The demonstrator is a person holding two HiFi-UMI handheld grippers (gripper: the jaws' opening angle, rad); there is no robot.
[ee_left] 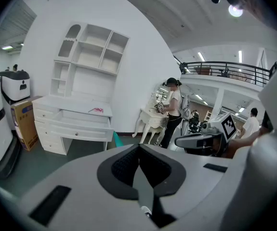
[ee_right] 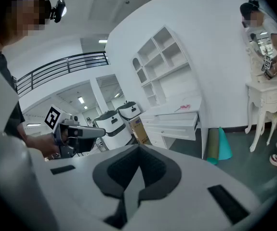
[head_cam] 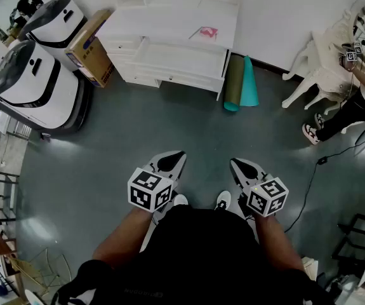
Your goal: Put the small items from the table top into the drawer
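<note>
left gripper (head_cam: 178,155) and right gripper (head_cam: 235,164) jaws closed, empty, low centre; wide floor (head_cam: 188,122) before open drawer (head_cam: 176,67) edge, top centre.

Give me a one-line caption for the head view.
Standing short of the white desk, drawer open, pink item on top; left gripper and right gripper shut, empty.

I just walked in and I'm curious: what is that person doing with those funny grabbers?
A person stands on the floor, some way back from the white desk, holding a left gripper and a right gripper. Both are shut and hold nothing. The desk's drawer is open, and a small pink thing lies on the desk top, not yet picked up.
</note>
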